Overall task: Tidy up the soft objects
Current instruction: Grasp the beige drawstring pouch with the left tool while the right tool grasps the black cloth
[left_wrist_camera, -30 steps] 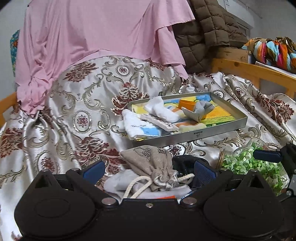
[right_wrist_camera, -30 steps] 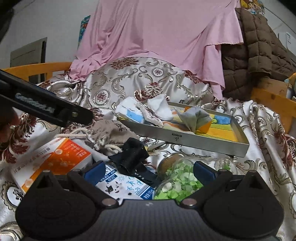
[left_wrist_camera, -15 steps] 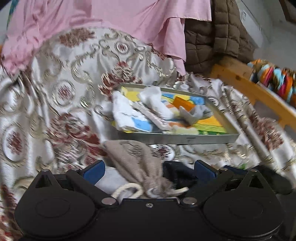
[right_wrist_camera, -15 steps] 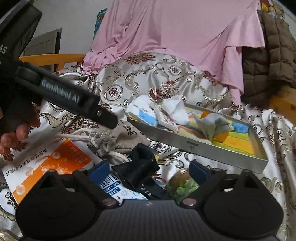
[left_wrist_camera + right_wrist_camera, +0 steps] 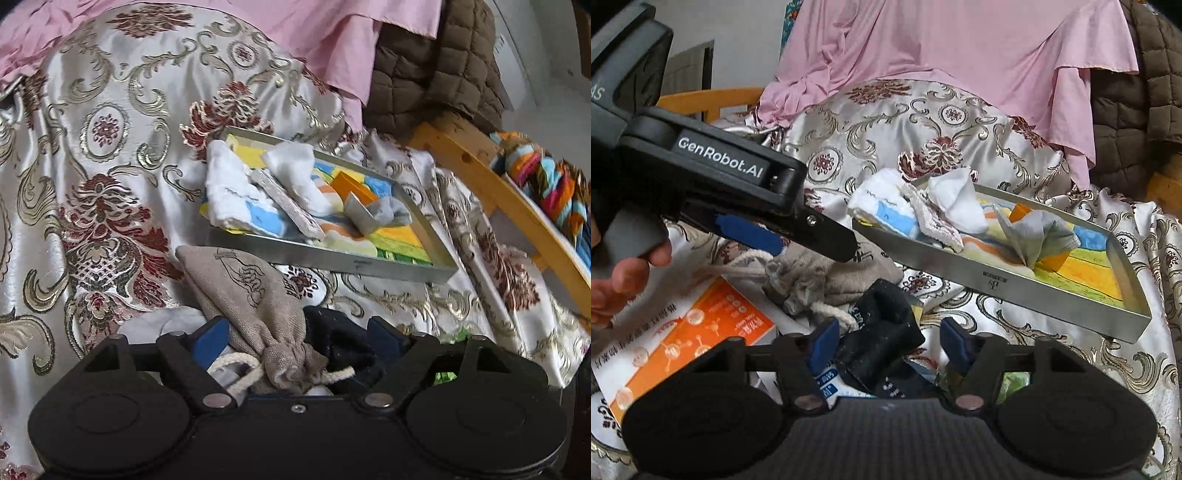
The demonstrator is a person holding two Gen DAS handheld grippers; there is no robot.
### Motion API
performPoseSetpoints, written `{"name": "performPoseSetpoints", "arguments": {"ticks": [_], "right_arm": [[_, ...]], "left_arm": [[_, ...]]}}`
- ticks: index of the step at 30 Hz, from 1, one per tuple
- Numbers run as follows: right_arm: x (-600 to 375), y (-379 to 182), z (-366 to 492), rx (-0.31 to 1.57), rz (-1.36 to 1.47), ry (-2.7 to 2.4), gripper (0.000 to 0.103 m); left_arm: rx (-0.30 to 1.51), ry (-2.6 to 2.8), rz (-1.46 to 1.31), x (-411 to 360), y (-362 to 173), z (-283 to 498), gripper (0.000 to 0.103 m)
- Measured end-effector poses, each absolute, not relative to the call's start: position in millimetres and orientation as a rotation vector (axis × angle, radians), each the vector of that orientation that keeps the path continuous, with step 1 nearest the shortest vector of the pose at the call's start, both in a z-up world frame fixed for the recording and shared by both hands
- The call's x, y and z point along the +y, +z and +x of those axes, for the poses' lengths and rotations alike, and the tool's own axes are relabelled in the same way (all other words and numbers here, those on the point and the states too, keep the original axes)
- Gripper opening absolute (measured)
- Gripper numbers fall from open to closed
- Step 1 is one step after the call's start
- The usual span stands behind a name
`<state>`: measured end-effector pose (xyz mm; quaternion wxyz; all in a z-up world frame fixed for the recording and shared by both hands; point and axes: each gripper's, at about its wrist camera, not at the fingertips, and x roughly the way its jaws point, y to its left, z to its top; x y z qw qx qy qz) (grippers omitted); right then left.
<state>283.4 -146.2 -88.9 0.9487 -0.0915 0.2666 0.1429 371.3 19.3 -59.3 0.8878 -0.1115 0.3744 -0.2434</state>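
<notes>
Two pairs of hand-held tongs close in on a heap of soft things on a bed draped in gold-and-maroon brocade. The left tongs (image 5: 297,334) straddle a beige drawstring pouch (image 5: 251,295); their blue pads (image 5: 210,336) have just been narrowing, with the gathered neck of the pouch between them, though a gap shows on either side and no pad is seen pressing the cloth, so they read as not yet gripping. The pouch lies directly ahead of these tongs, its long axis running away from them toward the upper left, cord and neck nearest the pads. The right tongs (image 5: 888,341) stand over a crumpled black sock (image 5: 882,339) lying just right of the pouch, in front of an orange-and-white packet (image 5: 690,339); these jaws too have just been drawing in around the sock, and the pads appear to stand just off the fabric rather than clamp it. Beyond both lies a shallow metal tray (image 5: 332,262), already carrying white socks (image 5: 295,173), a blue-and-white cloth (image 5: 240,203) and a grey sock (image 5: 384,214). It sits ahead and slightly right, its long side slanting down to the right; the right hand looks the nearer to its open end, so the sock has probably the shorter carry
</notes>
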Motion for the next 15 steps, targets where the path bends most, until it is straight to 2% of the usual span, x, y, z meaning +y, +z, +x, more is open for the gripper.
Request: {"name": "performPoseSetpoints", "arguments": {"ticks": [5,8,9,13,15], "right_arm": [[-144.5,-93.4,283.6,0.556,-0.205,0.278,0.054],[-144.9,-95.0,283.7,0.562,-0.207,0.273,0.049],[-144.6,-95.1,283.4,0.561,-0.208,0.272,0.046],[-142.0,-96.2,282.6,0.566,-0.223,0.27,0.041],[-141.9,-96.9,282.5,0.569,-0.223,0.275,0.031]], "left_arm": [[0.821,-0.465,-0.141,8.8,-61.0,369.6,0.078],[0.845,-0.439,-0.101,6.7,-64.8,369.8,0.07],[0.851,-0.431,-0.086,6.3,-65.9,370.1,0.064],[0.848,-0.432,-0.094,9.3,-65.0,369.4,0.054],[0.84,-0.431,-0.095,9.8,-62.5,369.3,0.05]]}}
